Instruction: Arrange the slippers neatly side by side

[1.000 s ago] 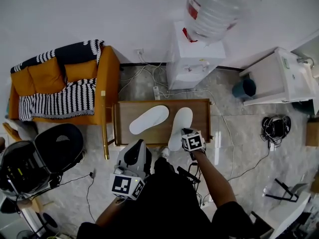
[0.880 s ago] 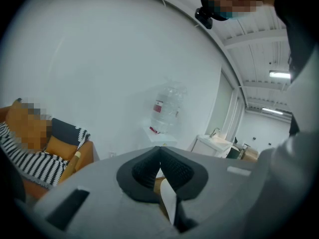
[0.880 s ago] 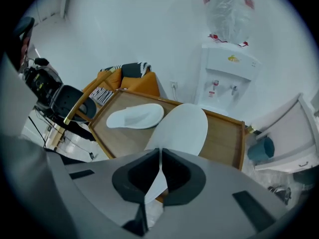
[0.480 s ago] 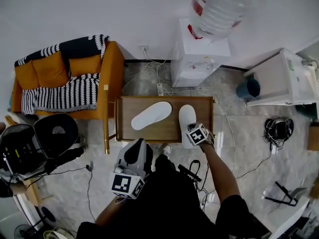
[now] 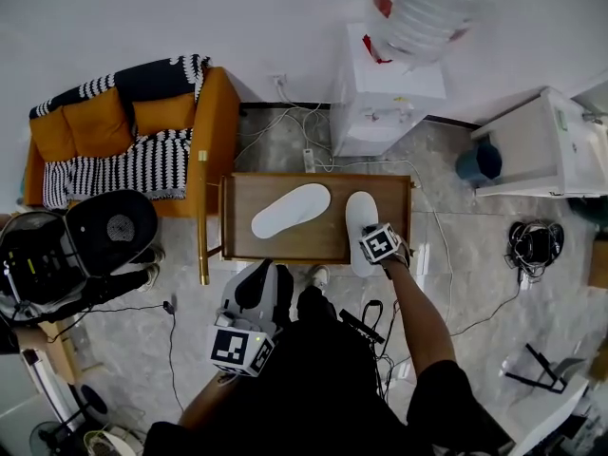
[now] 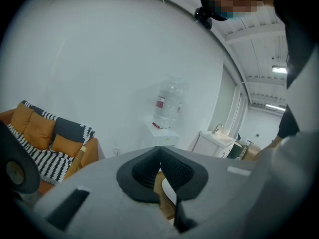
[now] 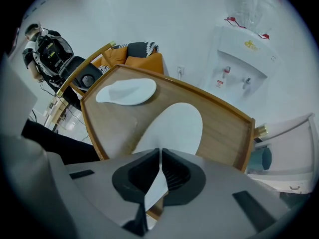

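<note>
Low wooden table (image 5: 285,248) with a raised rim, sitting on the grey floor (image 5: 475,283). The left slipper (image 5: 290,210) lies slantwise mid-table; the right slipper (image 5: 359,215) runs straight, heel out past the near edge.

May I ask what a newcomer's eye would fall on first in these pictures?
Two flat white slippers lie on the low brown wooden table: the slanted slipper free, the straight slipper pinched at its near end by the right tool. Beside it stands an orange sofa with a black-and-white striped blanket, behind it a white water dispenser with a clear bottle.
</note>
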`<state>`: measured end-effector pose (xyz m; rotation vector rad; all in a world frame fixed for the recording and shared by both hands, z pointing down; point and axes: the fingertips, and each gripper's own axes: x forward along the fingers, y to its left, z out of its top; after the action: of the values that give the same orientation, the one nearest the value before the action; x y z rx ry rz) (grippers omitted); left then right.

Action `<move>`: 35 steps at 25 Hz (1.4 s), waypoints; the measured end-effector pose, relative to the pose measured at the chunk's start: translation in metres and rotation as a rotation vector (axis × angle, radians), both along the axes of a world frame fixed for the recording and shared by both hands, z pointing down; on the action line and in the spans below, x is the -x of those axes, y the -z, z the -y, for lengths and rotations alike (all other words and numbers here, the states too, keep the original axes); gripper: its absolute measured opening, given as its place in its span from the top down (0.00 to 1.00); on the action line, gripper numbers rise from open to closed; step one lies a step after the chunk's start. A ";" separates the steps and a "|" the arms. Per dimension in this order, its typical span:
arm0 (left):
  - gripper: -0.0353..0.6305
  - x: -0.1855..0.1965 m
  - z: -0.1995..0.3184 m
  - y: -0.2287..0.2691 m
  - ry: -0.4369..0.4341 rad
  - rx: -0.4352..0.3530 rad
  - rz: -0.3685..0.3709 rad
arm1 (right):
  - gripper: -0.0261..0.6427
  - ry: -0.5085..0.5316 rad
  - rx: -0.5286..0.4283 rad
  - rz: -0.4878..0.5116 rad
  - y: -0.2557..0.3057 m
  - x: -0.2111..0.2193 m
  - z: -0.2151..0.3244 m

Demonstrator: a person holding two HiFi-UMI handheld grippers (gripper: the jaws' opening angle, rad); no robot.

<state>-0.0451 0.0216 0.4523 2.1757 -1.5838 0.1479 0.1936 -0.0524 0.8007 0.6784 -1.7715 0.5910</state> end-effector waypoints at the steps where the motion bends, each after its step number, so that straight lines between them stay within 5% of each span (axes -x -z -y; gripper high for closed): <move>1: 0.93 0.000 -0.001 -0.001 -0.001 0.001 0.001 | 0.93 -0.008 0.001 0.002 -0.002 0.000 -0.001; 6: 0.93 0.002 -0.005 -0.003 -0.001 0.003 0.001 | 0.92 -0.052 -0.003 0.017 -0.007 -0.001 -0.003; 13: 0.93 0.004 -0.003 -0.004 -0.016 -0.005 -0.009 | 0.79 -0.124 -0.021 0.021 0.001 -0.004 -0.006; 19: 0.93 0.003 -0.001 0.003 -0.035 -0.034 -0.020 | 0.78 -0.266 -0.077 0.144 0.044 0.007 0.001; 28: 0.93 0.013 0.009 0.023 -0.039 -0.096 -0.038 | 0.93 -0.435 -0.331 0.342 0.144 0.038 0.017; 35: 0.93 0.027 0.022 0.028 -0.046 -0.121 -0.042 | 0.94 -0.540 -0.513 0.475 0.206 0.079 0.015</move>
<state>-0.0719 -0.0004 0.4245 2.2928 -1.5569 0.0212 0.1148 -0.0677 0.5943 1.4985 -2.2199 0.6996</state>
